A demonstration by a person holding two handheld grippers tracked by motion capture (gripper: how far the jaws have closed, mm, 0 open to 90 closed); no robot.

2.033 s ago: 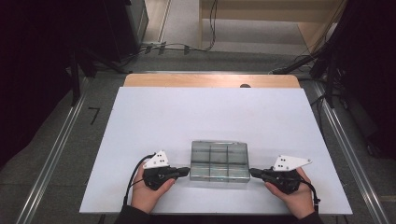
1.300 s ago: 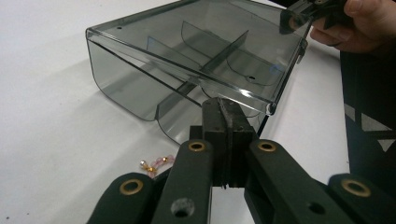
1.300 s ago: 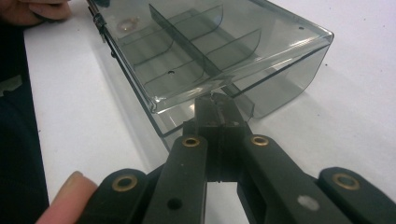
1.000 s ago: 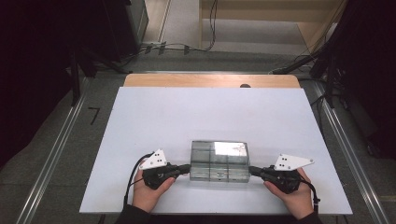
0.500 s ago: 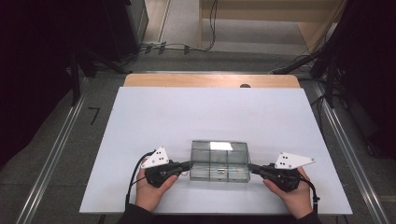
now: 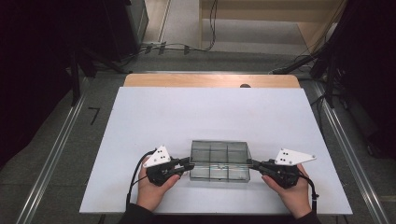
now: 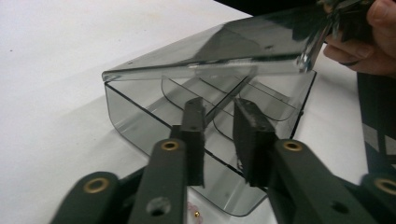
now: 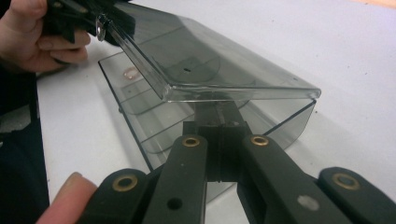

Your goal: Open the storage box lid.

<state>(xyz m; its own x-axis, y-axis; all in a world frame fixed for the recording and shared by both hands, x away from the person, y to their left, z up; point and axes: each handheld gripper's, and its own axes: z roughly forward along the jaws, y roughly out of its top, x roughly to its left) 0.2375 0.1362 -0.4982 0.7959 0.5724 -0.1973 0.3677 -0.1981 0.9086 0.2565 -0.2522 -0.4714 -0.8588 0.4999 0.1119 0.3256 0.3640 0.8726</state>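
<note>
Two grippers work the clear box: right gripper jaws pinch its end wall steadying it, left gripper jaws spread at the other end, under the raised lid.

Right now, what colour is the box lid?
Smoky grey, see-through lid; clearest in the left gripper view.

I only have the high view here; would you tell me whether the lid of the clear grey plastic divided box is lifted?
Observer: Yes; in the left gripper view the clear grey lid tilts up off the divided box, leaving a gap.
Operator: How do the left gripper's jaws stand?
Observer: The left gripper has its jaws apart, below the lid's edge.
Operator: And the right gripper?
Observer: The right gripper has its jaws together under the lid.
</note>
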